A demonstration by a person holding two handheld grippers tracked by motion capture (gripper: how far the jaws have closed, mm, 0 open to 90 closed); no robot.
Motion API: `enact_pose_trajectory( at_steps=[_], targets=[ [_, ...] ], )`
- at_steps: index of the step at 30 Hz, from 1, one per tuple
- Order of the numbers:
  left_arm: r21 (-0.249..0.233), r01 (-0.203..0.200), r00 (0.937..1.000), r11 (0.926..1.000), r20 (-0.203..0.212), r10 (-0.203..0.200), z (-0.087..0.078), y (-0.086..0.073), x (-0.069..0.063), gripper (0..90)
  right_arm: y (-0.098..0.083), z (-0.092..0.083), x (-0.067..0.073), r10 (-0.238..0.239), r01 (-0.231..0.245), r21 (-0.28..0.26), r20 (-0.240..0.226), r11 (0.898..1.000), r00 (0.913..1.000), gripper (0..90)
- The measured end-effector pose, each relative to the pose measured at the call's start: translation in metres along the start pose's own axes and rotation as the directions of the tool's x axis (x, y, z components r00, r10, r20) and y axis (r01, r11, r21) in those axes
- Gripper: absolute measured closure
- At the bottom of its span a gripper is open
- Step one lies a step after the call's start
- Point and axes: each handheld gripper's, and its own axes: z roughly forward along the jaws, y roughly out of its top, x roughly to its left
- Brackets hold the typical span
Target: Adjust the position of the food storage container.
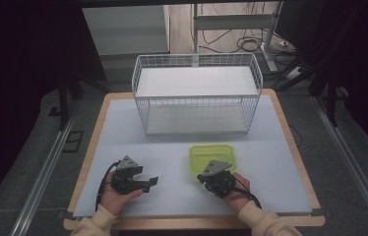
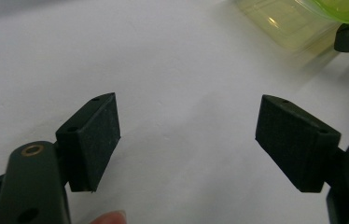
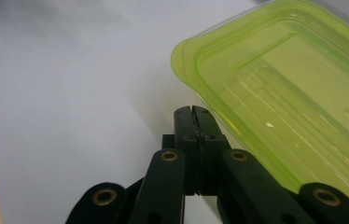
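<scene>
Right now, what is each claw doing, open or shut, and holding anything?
Left claw: open, nothing between its pads, over the bare table.
Right claw: shut, pads pressed together with nothing in them, beside the green container.

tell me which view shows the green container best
The right gripper view: the green container is close and sharp there, showing its rim and see-through base. The high view shows it whole but small, in front of the wire basket. The left gripper view catches a blurred corner at the top right.

Bare table (image 1: 123, 137) lies left of the green container (image 1: 211, 156); wire basket (image 1: 197, 93) blocks behind.
</scene>
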Motion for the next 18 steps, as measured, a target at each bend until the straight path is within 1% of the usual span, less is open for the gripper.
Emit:
enact_pose_trajectory(
  at_steps=[5,8,9,10,11,12,13,14,15,18],
  targets=[
    [-0.003,-0.001,1.0000,1.0000,-0.001,0.001,0.000,0.000,0.000,21.9,0.000,-0.001,0.001,0.000,0.000,-0.006,-0.004,1.000,1.0000,89.5],
    [-0.004,-0.004,1.0000,1.0000,-0.001,0.004,-0.001,0.000,0.000,21.9,-0.002,-0.006,0.000,0.006,-0.007,-0.020,-0.027,1.000,0.9996,89.4],
    [-0.007,-0.003,1.0000,1.0000,0.001,0.003,-0.001,0.000,0.000,21.9,-0.002,-0.006,0.000,0.006,-0.007,-0.020,-0.027,1.000,0.9996,89.4],
    [-0.009,-0.002,1.0000,1.0000,0.002,0.002,-0.001,0.000,0.000,21.9,-0.004,-0.011,0.000,0.001,-0.003,-0.032,-0.047,0.999,0.9989,89.5],
    [-0.010,0.000,1.0000,0.9999,0.004,0.000,-0.001,0.000,0.000,21.9,-0.004,-0.011,0.000,0.001,-0.003,-0.032,-0.047,0.999,0.9989,89.5],
    [-0.012,-0.001,1.0000,0.9999,0.005,0.001,-0.001,0.000,0.001,21.9,-0.005,-0.015,0.001,-0.002,-0.001,-0.038,-0.054,0.999,0.9985,89.5],
    [-0.017,0.005,1.0000,0.9998,0.004,-0.005,-0.002,0.000,0.002,21.9,-0.006,-0.022,0.001,-0.007,0.003,-0.056,-0.069,0.998,0.9976,89.4],
    [-0.017,0.005,1.0000,0.9998,0.004,-0.005,-0.002,0.000,0.002,21.9,-0.007,-0.026,0.000,-0.003,-0.002,-0.066,-0.073,0.998,0.9973,89.4],
    [-0.017,0.007,1.0000,0.9998,0.005,-0.007,-0.002,0.000,0.003,21.9,-0.007,-0.026,0.000,-0.003,-0.002,-0.066,-0.073,0.998,0.9973,89.4],
    [-0.027,0.017,0.9998,0.9995,0.007,-0.017,-0.003,0.000,0.004,21.9,-0.009,-0.040,-0.008,0.028,-0.036,-0.103,-0.082,0.994,0.9963,89.4]
  ],
)
